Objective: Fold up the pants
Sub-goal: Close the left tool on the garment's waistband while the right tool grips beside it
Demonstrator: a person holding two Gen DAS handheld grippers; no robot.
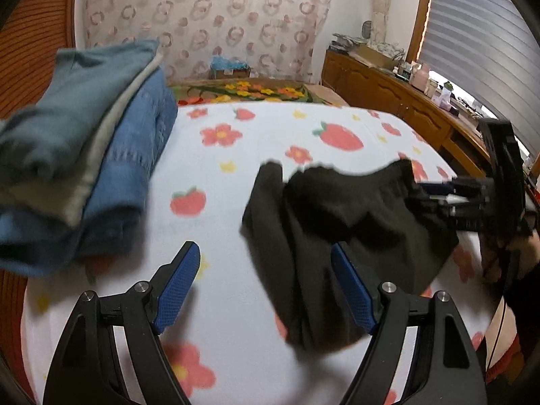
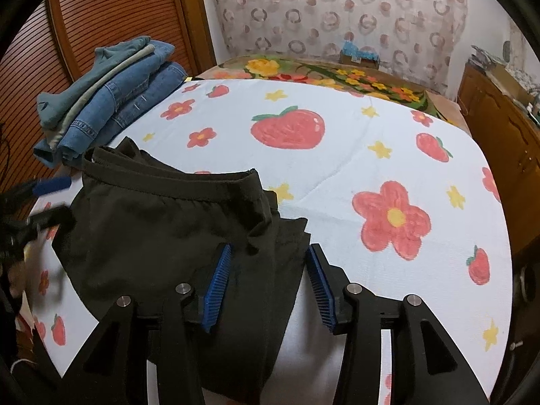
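From the left wrist camera we note the left gripper with its blue-padded fingers spread wide and nothing between the pads; the sheet shows through the gap. The black pants lie crumpled on the strawberry sheet, with one edge running just under the right-hand finger without being pinched. A stack of folded clothes, denim and teal, sits on the sheet well to the left of the pants. On the far right of the pants we see the right gripper reaching to the waistband edge; that part is blurred and we cannot tell its grip from here. A wooden sideboard stands beyond the sheet.

From the right wrist camera we record the right gripper with jaws partly apart. The pants lie beneath and between its fingers, yet a visible gap stays between the pads and the cloth on the right side, so we judge the fabric not clamped. The waistband faces away from the camera. The folded clothes rest behind the pants to the left. The left gripper appears blurred at the left edge of the pants.
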